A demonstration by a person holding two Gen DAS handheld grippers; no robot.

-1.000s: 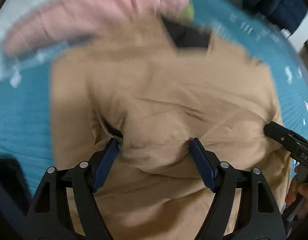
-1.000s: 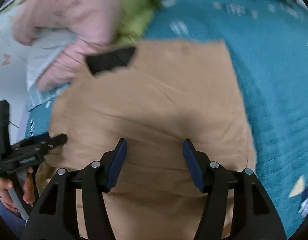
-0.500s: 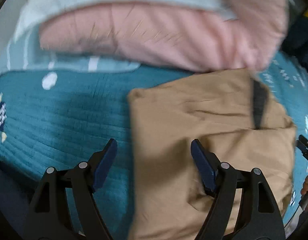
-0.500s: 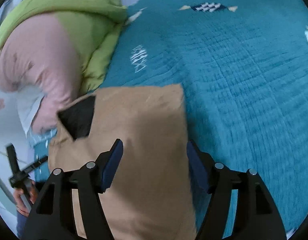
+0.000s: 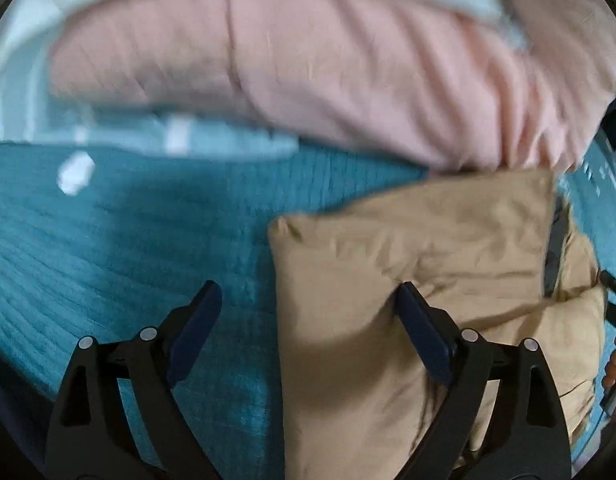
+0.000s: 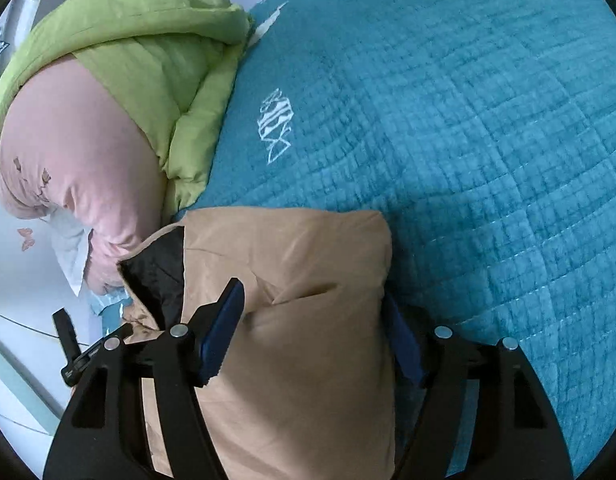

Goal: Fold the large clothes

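A tan padded jacket (image 5: 420,280) with a black lining lies folded into a block on the teal quilted bedspread (image 5: 127,248). My left gripper (image 5: 308,316) is open at the block's left edge, its right finger on the tan fabric and its left finger over the quilt. In the right wrist view the jacket (image 6: 291,280) shows its black lining (image 6: 155,276) at the left. My right gripper (image 6: 314,308) is open and straddles the block's right edge, with tan fabric lying between its fingers. The other gripper (image 6: 79,344) shows at the far left.
A pink garment (image 5: 348,80) and pale blue cloth lie piled just beyond the jacket. In the right wrist view a lime green jacket (image 6: 147,52) rests on the pink garment (image 6: 67,160). The teal quilt (image 6: 468,140) stretches to the right.
Both grippers have pulled apart to the jacket's two side edges. The jacket went from a wide spread shape to a narrower folded block. Both stay open.
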